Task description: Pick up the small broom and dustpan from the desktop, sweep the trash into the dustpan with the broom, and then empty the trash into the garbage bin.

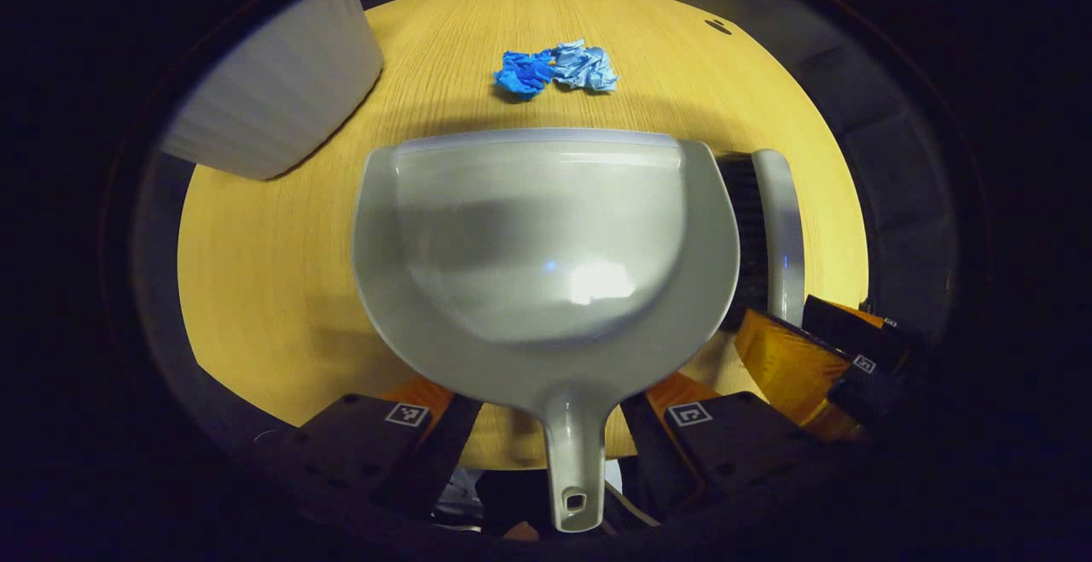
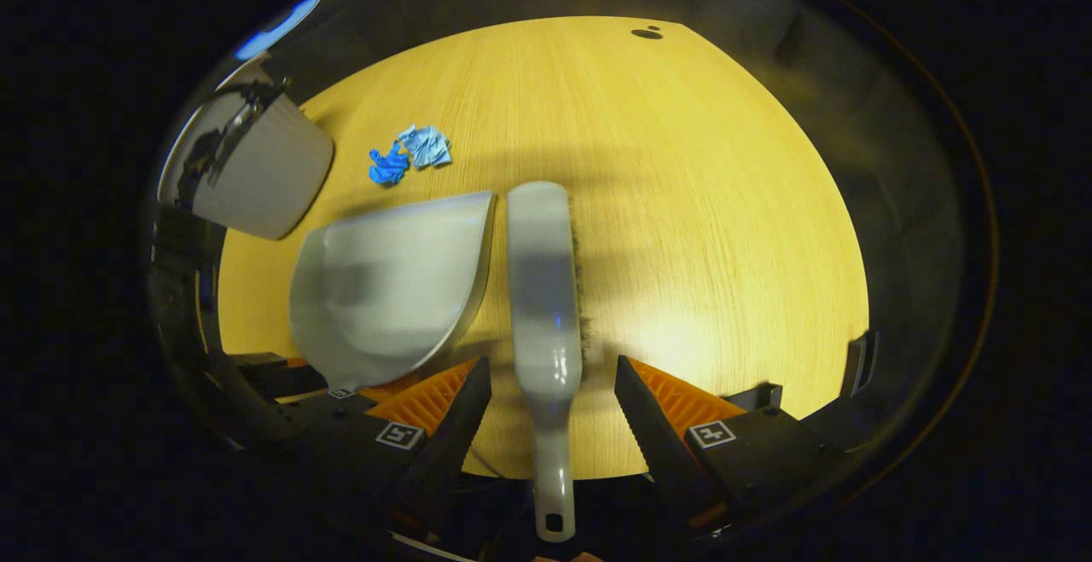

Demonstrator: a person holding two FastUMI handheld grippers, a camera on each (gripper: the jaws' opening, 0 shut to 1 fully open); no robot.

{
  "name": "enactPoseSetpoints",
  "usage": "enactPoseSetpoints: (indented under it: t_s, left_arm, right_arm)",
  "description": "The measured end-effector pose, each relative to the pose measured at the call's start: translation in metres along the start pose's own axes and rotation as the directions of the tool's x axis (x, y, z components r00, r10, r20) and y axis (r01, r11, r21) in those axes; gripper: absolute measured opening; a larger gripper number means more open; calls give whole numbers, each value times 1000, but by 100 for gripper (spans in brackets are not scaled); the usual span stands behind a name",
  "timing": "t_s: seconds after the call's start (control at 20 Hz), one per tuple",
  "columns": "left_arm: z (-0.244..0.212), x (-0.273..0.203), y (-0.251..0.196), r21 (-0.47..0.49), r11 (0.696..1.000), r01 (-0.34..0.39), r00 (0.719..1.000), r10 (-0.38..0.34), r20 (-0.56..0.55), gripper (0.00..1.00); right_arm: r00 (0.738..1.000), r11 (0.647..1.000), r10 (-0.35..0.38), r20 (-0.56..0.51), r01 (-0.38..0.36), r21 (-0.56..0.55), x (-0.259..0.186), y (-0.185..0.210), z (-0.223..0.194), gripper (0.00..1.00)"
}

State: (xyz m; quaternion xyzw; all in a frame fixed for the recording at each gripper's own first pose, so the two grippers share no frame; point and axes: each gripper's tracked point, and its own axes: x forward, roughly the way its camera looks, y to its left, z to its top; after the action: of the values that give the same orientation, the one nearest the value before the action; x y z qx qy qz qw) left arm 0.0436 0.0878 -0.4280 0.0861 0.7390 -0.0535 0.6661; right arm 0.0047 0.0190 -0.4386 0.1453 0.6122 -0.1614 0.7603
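on the wooden surface (image 2: 682,204), each hand-held gripper (image 1: 550,421) (image 2: 553,413) straddles, jaws wide, dustpan (image 1: 546,238) and broom (image 2: 542,289); blue trash (image 1: 554,69) unswept, bin (image 1: 273,93) waiting.

My dustpan (image 2: 388,289) lies on the desktop (image 2: 699,229), the broom (image 2: 544,289) just right of it. Trash (image 2: 409,153) sits beyond, toward the far edge; the bin (image 2: 256,170) is at the left edge.

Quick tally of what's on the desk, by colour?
Grey: 2, dustpan and broom
Blue: 2, crumpled scraps, dark and light
White: 1, ribbed bin
Total: 5
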Motion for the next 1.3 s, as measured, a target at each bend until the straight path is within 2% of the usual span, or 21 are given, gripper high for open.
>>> enactPoseSetpoints:
  t_s: [0.05, 0.1, 0.15, 0.25, 0.3, 0.4, 0.45, 0.5, 0.55, 0.6, 0.65, 0.75, 0.8, 0.85, 0.9, 0.95, 1.05, 1.15, 1.2, 1.3]
  left_arm:
    - [4, 1, 3, -6, 1000, -12, 1000, 12, 6, 84]
    - [8, 1, 5, -27, 999, -21, 1000, 22, 22, 85]
    - [16, 2, 7, -53, 998, -37, 998, 39, 44, 85]
    - [20, 0, 14, -45, 997, -61, 995, 64, 73, 81]
    - [23, 2, 14, -40, 997, -58, 995, 61, 73, 73]
    - [27, 2, 15, -33, 998, -61, 994, 64, 86, 71]
    - [29, 4, 15, -32, 997, -64, 993, 67, 96, 66]
    - [31, 6, 13, -33, 997, -64, 992, 67, 110, 57]
    - [31, 9, 12, -35, 997, -63, 992, 66, 107, 49]
    - [30, 5, 11, -31, 997, -64, 992, 67, 103, 39]
    - [30, 4, 12, -27, 998, -64, 993, 66, 102, 39]
    - [30, 9, 11, -17, 998, -63, 993, 64, 96, 39]
    - [30, 7, 11, 4, 998, -60, 994, 59, 91, 31]
    - [31, 5, 11, 26, 998, -56, 994, 54, 93, 31]
    - [30, 8, 11, 41, 998, -53, 995, 49, 87, 30]
    - [32, 9, 10, 56, 997, -54, 994, 49, 94, 29]
    - [28, 7, 12, 103, 993, -58, 996, 50, 77, 28]
    - [25, 5, 21, 167, 984, -69, 995, 55, 84, 27]
    - [20, 1, 28, 199, 977, -73, 994, 55, 93, 27]
    - [9, -5, 45, 250, 964, -92, 992, 68, 102, 27]
  right_arm:
    - [1000, 1000, -16, -19, 16, -10, 6, -1, 0, 95]
    - [998, 1000, -25, -53, 24, -15, 10, -1, -2, 100]
    - [996, 999, -39, -80, 38, -15, 16, -2, -3, 95]
    - [987, 998, -52, -155, 48, -32, 28, -4, -14, 95]
    - [989, 998, -56, -133, 54, -22, 23, -4, -5, 95]
    - [983, 998, -58, -174, 54, -29, 28, -3, -9, 91]
    - [982, 998, -54, -180, 49, -30, 32, -3, -10, 84]
    - [980, 998, -51, -190, 46, -32, 29, -3, -10, 89]
    - [980, 998, -50, -191, 45, -33, 32, -3, -10, 82]
    - [978, 998, -53, -202, 45, -43, 30, -4, -12, 85]
    - [978, 998, -50, -201, 42, -46, 32, -4, -12, 85]
    - [982, 998, -46, -185, 38, -47, 31, -4, -11, 63]
    - [983, 998, -47, -175, 39, -54, 30, -3, -11, 70]
    - [985, 997, -43, -169, 31, -75, 29, -2, -10, 63]
    - [985, 997, -44, -168, 32, -76, 30, -3, -14, 62]
    - [986, 996, -40, -163, 25, -91, 29, -2, -13, 47]
    - [981, 991, -39, -188, 13, -137, 27, -5, -15, 46]
    - [975, 980, -51, -218, 7, -198, 23, -9, -19, 34]
    - [980, 977, -41, -194, -1, -213, 17, -11, -10, 27]
    - [991, 969, -36, -126, 4, -245, -1, -17, 18, 27]
